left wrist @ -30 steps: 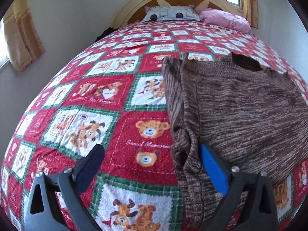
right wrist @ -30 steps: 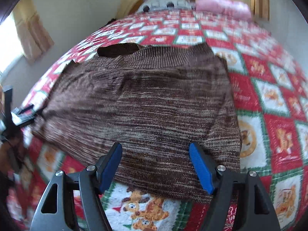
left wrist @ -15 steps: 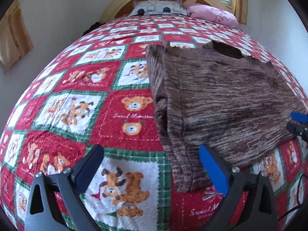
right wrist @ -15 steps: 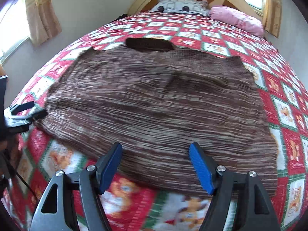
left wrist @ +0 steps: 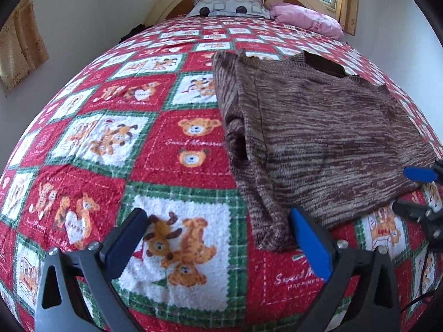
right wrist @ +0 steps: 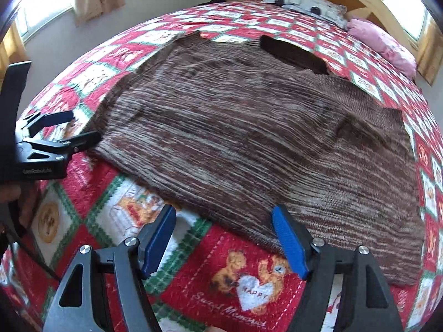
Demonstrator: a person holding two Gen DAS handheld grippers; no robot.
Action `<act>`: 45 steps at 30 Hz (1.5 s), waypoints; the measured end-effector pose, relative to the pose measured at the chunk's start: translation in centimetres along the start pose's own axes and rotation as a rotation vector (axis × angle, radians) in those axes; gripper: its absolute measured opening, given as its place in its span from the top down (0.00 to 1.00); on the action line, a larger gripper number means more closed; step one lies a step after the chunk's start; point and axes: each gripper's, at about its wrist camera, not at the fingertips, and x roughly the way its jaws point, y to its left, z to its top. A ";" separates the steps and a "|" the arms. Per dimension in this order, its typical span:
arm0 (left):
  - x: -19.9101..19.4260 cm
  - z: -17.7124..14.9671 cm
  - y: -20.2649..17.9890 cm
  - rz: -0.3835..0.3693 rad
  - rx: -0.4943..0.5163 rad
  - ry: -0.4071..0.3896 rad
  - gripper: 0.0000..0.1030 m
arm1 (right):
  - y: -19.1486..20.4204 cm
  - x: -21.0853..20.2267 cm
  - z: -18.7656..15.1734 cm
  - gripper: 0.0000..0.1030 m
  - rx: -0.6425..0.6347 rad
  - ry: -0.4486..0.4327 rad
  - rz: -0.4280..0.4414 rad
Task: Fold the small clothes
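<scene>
On quilt (left wrist: 177,144) "Sweet Memories", brown sweater (left wrist: 326,138)

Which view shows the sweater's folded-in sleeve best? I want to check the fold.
The left wrist view: the brown sweater has its folded-over sleeve close by, with the seam and the bunched cuff plain. The right wrist view shows the sweater broadly, but that sleeve edge is far off and blurred.

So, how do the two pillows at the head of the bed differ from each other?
The grey pillow is patterned, with dark round spots, and it has a frilled edge; the pink pillow is plain. The grey pillow leans against the middle of the headboard, while the pink pillow lies lower, nearer the window corner. Both sit at the top of the quilt.
</scene>
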 end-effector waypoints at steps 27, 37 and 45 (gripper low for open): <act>-1.9 -0.9 5.7 -0.115 -0.284 -0.088 0.00 | 4.2 0.1 0.9 0.29 -0.001 -0.101 -0.004; -2.3 -0.3 6.4 -0.018 -0.212 -0.055 0.00 | 10.8 0.0 1.3 0.29 -0.241 -0.166 -0.030; -1.9 -0.1 8.2 0.024 -0.169 -0.028 0.00 | 14.4 1.6 3.4 0.34 -0.331 -0.211 -0.106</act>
